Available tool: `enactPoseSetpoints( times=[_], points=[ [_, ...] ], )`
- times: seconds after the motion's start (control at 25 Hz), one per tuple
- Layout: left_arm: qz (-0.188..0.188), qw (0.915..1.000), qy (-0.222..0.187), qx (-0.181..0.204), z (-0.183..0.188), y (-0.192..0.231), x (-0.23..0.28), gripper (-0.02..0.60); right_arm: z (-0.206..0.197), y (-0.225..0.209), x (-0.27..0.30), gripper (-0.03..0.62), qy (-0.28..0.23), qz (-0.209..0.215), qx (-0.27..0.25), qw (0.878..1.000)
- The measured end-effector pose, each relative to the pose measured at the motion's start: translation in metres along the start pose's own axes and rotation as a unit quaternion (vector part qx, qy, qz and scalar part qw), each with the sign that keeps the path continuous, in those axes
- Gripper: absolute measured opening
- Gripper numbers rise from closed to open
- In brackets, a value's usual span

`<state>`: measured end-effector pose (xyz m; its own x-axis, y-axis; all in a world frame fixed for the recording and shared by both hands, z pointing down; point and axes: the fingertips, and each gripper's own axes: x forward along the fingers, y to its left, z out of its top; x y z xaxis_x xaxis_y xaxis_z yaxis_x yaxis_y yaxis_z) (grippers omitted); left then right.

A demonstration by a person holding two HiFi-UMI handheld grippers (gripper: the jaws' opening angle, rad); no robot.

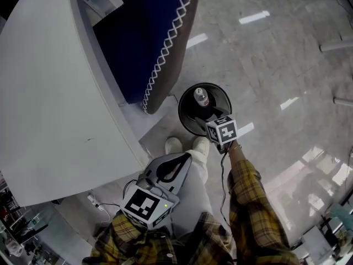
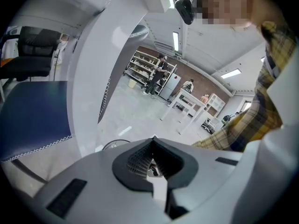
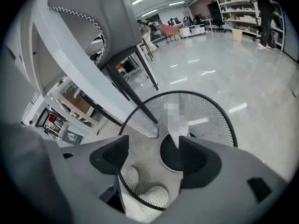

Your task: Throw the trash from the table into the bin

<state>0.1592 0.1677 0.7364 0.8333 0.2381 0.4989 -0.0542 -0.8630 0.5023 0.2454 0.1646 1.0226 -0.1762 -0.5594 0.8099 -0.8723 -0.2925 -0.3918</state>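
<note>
A black mesh bin (image 1: pixel 183 105) stands on the floor beside the white table (image 1: pixel 49 104). A clear plastic bottle (image 1: pixel 201 97) with a white cap lies inside it. My right gripper (image 1: pixel 208 123) hovers just over the bin's near rim, open and empty. In the right gripper view the bottle (image 3: pixel 180 133) sits down in the bin (image 3: pixel 223 116), below and beyond the spread jaws of the right gripper (image 3: pixel 156 160). My left gripper (image 1: pixel 179 164) is held low near the person's legs, shut on nothing. In its own view the left gripper (image 2: pixel 154 164) points across the room.
A blue chair (image 1: pixel 149 37) with white stitching is tucked under the table, right behind the bin; its dark legs (image 3: pixel 133 94) reach the bin's rim. The person's white shoes (image 1: pixel 187 145) stand by the bin. Polished floor spreads to the right. People and shelves (image 2: pixel 149 71) are far off.
</note>
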Motion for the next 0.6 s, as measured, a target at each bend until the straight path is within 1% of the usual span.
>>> enactPoseSetpoints(
  times=[0.12, 0.28, 0.48, 0.6],
  points=[
    [-0.007, 1.0000, 0.000, 0.001, 0.015, -0.017, -0.011, 0.008, 0.004, 0.010, -0.025, 0.310, -0.002, -0.002, 0.012, 1.000],
    [-0.014, 0.9999, -0.001, -0.004, 0.045, -0.047, -0.037, 0.008, 0.025, 0.035, -0.075, 0.310, -0.011, 0.001, 0.034, 0.999],
    [-0.024, 0.9995, -0.020, 0.004, 0.104, -0.096, -0.076, 0.008, 0.058, 0.067, -0.156, 0.308, -0.017, -0.004, 0.056, 0.998],
    [-0.029, 0.9988, -0.038, 0.009, 0.145, -0.120, -0.103, 0.008, 0.085, 0.092, -0.204, 0.301, -0.027, -0.010, 0.048, 0.998]
  ],
)
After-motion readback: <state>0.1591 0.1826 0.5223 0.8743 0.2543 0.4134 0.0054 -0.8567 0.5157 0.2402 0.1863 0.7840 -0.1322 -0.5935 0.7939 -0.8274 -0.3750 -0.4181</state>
